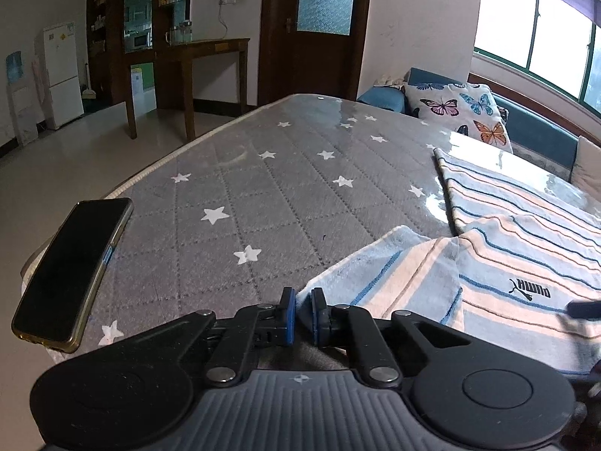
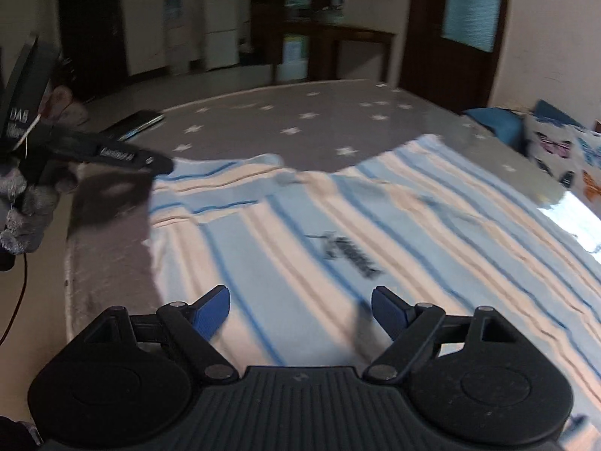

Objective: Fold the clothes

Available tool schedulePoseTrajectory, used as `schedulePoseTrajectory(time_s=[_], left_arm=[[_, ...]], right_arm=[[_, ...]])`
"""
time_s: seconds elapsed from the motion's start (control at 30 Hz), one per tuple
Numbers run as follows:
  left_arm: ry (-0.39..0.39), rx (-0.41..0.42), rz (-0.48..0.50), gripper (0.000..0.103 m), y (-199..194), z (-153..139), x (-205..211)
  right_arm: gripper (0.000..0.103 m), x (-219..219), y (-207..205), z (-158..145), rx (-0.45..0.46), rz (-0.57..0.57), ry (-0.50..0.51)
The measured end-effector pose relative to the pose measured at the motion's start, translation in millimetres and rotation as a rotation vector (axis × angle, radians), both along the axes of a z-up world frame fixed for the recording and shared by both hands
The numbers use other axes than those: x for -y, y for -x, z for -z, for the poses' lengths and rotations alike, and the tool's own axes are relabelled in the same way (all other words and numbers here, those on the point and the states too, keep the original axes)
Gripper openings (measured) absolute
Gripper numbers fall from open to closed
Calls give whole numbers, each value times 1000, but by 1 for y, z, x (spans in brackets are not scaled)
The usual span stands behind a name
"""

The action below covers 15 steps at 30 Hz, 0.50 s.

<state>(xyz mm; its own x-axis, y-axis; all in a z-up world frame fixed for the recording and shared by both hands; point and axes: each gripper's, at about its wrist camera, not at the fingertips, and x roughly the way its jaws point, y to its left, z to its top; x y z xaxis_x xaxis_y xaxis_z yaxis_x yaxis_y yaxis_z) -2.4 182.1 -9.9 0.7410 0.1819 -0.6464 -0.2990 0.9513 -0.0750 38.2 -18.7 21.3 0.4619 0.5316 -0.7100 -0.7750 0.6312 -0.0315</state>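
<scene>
Softly, left fingers (image 1: 288, 310) pinch the fuzzy striped shirt (image 1: 413, 274); right fingers (image 2: 214, 310) spread.

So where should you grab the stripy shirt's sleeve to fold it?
Probably grip the sleeve at its cuff edge, coming from the left side of the shirt. The cuff lies flat and pokes out over the table, so its edge is free. The left hand-held gripper is nearly shut right there; the right hand-held gripper is open.

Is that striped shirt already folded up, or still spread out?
Mostly spread: the striped shirt lies wide across the star-patterned mattress, logo showing; only its sleeve lies doubled over near the left gripper.
</scene>
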Motion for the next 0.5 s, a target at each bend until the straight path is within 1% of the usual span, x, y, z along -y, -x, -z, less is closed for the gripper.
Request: schedulePoseTrajectory(time_s=[0.07, 0.1, 0.17, 0.23, 0.27, 0.3, 0.33, 0.37, 0.4, 0.43, 0.47, 0.5], left_arm=[[9, 2, 1, 11, 2, 0, -2], [9, 2, 0, 13, 3, 0, -3], [9, 1, -5, 13, 6, 0, -4], [6, 6, -8, 14, 9, -2, -4], [9, 6, -11, 20, 11, -3, -4], [15, 5, -14, 23, 13, -3, -4], [19, 4, -17, 30, 14, -3, -5], [21, 2, -21, 37, 16, -3, -5], [25, 2, -25, 39, 17, -4, -4], [29, 0, -27, 40, 17, -4, -4], [36, -2, -27, 40, 18, -4, -4], [44, -4, -26, 40, 18, -4, -4]], right_arm=[[84, -11, 5, 6, -8, -30, 15], [84, -13, 9, 7, -4, -40, 12], [84, -19, 17, 5, 4, -73, 20], [84, -24, 21, 1, 35, -93, 34], [84, -27, 21, -1, 48, -95, 35], [84, -31, 16, -3, 56, -94, 31], [84, -40, 10, -6, 57, -83, 16], [84, -40, 10, -6, 57, -83, 16], [84, -50, 6, -6, 56, -81, 10], [84, -50, 6, -6, 56, -81, 10], [84, -63, 4, -3, 54, -96, 7], [84, -63, 4, -3, 54, -96, 7]])
